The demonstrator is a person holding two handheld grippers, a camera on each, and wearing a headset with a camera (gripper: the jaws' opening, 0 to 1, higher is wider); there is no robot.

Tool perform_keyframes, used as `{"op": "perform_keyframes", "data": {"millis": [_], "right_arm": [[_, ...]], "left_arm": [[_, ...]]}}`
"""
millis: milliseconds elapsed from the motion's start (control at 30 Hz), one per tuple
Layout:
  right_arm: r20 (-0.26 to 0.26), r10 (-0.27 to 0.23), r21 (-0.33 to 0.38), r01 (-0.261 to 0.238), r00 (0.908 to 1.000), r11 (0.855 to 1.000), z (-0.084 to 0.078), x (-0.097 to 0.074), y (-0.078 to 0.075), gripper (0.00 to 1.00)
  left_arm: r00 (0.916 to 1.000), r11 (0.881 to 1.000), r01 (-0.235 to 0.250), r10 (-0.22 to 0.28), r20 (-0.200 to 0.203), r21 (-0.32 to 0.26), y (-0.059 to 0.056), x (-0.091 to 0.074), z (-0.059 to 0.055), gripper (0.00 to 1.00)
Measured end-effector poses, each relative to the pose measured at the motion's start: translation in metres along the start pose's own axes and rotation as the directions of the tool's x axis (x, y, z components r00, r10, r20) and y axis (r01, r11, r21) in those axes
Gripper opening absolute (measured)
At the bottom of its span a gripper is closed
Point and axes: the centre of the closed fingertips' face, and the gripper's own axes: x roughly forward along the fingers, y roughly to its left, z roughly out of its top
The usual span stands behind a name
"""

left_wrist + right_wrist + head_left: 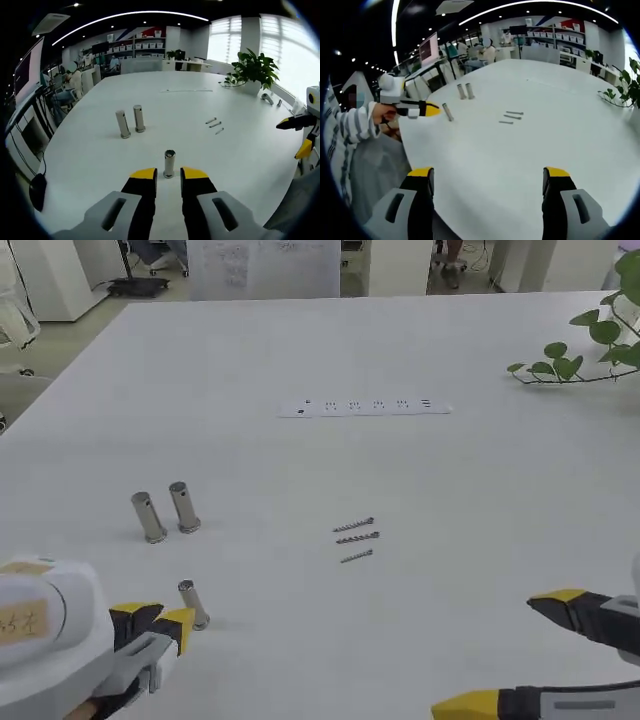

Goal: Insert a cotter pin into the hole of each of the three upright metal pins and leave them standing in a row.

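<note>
Two upright metal pins stand side by side at the left of the white table. A third pin stands nearer me. My left gripper is level with it, open by a narrow gap. In the left gripper view that pin stands just ahead of the yellow fingertips, apart from them. Three cotter pins lie loose mid-table. My right gripper hovers wide open at the lower right with nothing between its fingers, well short of the cotter pins.
A white power strip lies farther back at the centre. A leafy plant reaches in at the far right. Office chairs and desks stand beyond the table's far edge. The table's near-left edge runs close behind the left gripper.
</note>
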Motion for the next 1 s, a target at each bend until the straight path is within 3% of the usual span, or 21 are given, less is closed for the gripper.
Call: {"op": "perform_keyframes", "data": {"millis": [167, 233, 267, 333, 467, 533, 567, 633, 733, 900, 1000], "right_arm": [[-0.030, 0.005, -0.047, -0.006, 0.9995, 0.999, 0.001, -0.003, -0.004, 0.91], [-0.044, 0.007, -0.068, -0.010, 0.9990, 0.998, 0.000, -0.005, -0.006, 0.90], [-0.053, 0.009, -0.080, -0.013, 0.9985, 0.997, 0.000, -0.005, -0.006, 0.90], [-0.079, 0.008, -0.117, -0.017, 0.9969, 0.993, -0.002, -0.008, -0.008, 0.89], [-0.065, 0.004, -0.110, -0.011, 0.9979, 0.994, 0.005, -0.011, -0.013, 0.84], [-0.050, 0.012, -0.102, -0.017, 0.9987, 0.995, 0.011, -0.014, -0.015, 0.84], [-0.053, 0.016, -0.110, -0.022, 0.9985, 0.994, 0.012, -0.014, -0.016, 0.84], [-0.081, 0.016, -0.157, -0.028, 0.9966, 0.987, 0.014, -0.017, -0.020, 0.84], [-0.118, 0.017, -0.223, -0.043, 0.9928, 0.974, 0.017, -0.019, -0.025, 0.84], [-0.143, 0.043, -0.287, -0.083, 0.9888, 0.954, 0.030, -0.015, -0.028, 0.82], [-0.155, 0.057, -0.325, -0.106, 0.9863, 0.940, 0.037, -0.010, -0.029, 0.81]], "left_arm": [[0.9992, 0.998, 0.038, -0.037, -0.012, 0.053, -0.003, -0.007, 0.001, 0.28], [0.9942, 0.995, 0.094, -0.091, -0.057, 0.044, -0.009, -0.010, -0.005, 0.30], [0.9916, 0.995, 0.099, -0.097, -0.086, 0.025, -0.009, -0.012, -0.009, 0.30], [0.9875, 0.992, 0.116, -0.110, -0.113, 0.045, -0.009, -0.013, -0.012, 0.32], [0.9840, 0.987, 0.142, -0.133, -0.118, 0.073, -0.010, -0.019, -0.014, 0.46], [0.9836, 0.991, 0.136, -0.135, -0.120, -0.002, -0.010, -0.021, -0.015, 0.57], [0.9809, 0.987, 0.158, -0.157, -0.115, 0.000, -0.012, -0.023, -0.013, 0.63], [0.9831, 0.987, 0.161, -0.159, -0.092, 0.015, -0.011, -0.027, -0.006, 0.64], [0.9816, 0.985, 0.170, -0.166, -0.094, 0.035, -0.010, -0.031, -0.002, 0.68], [0.9750, 0.975, 0.195, -0.180, -0.129, 0.106, -0.010, -0.036, -0.006, 0.83], [0.9766, 0.973, 0.186, -0.167, -0.135, 0.138, -0.006, -0.038, -0.008, 0.88]]}}
